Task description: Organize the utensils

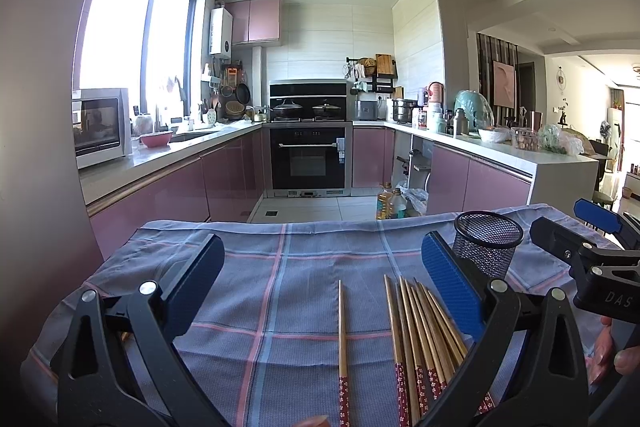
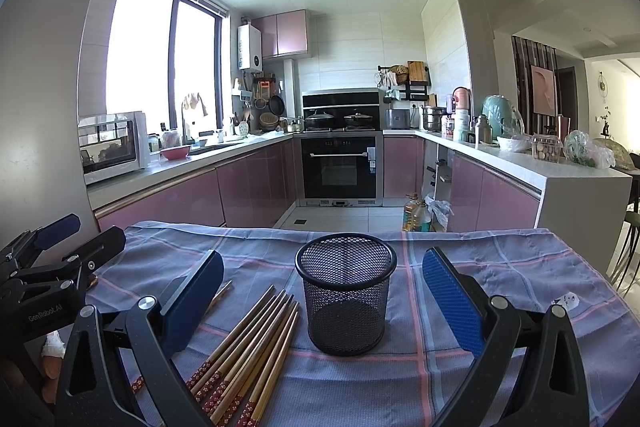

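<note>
1. Bamboo chopsticks [image 1: 424,339] lie flat on the checked cloth [image 1: 280,307] nearest you, patterned red ends toward you, tips pointing away toward the kitchen.
2. Your left gripper [image 1: 320,287] is spread wide, straddling them, gripping nothing.
3. Your right gripper [image 2: 324,303] frames the upright mesh cup [image 2: 346,291], equally released, probably ready to steady it.
</note>
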`<state>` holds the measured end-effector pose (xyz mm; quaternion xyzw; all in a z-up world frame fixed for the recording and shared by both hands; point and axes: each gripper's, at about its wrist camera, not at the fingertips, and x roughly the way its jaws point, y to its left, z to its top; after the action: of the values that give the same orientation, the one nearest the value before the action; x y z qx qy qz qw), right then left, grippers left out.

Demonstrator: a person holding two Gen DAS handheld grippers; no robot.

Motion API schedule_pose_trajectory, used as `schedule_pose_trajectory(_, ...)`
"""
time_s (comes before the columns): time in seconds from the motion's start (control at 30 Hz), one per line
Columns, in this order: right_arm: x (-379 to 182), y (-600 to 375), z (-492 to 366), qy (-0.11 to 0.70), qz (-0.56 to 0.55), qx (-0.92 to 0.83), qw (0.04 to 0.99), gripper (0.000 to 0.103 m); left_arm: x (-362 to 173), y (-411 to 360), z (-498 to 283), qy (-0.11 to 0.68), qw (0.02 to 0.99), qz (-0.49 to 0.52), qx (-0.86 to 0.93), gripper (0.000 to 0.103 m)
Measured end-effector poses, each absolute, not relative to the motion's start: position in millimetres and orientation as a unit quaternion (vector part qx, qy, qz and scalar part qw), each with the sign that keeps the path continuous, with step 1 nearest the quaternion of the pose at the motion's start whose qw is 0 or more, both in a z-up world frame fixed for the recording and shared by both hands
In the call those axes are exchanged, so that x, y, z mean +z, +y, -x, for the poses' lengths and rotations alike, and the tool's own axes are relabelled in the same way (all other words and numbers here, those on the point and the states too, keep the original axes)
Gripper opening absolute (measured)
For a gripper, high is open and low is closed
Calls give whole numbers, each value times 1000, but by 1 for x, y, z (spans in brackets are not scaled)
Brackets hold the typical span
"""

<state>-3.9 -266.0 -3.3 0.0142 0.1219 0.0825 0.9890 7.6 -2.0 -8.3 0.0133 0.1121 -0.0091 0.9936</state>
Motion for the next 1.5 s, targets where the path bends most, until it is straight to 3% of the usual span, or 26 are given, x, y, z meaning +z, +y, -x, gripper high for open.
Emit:
schedule_pose_trajectory(1.0, -19, -263, -2, 145, -13, 98, 984, 97, -8, -1, -12, 132, 991, -17, -6, 97)
schedule_pose_trajectory(1.37, -47, -249, -29, 266, 4, 145, 953, 97, -23, 3, -38, 200, 979, -36, -33, 97)
schedule_pose_trajectory(1.5, -62, -238, -34, 304, 36, 146, 941, 95, -36, 3, -58, 253, 964, -58, -54, 89)
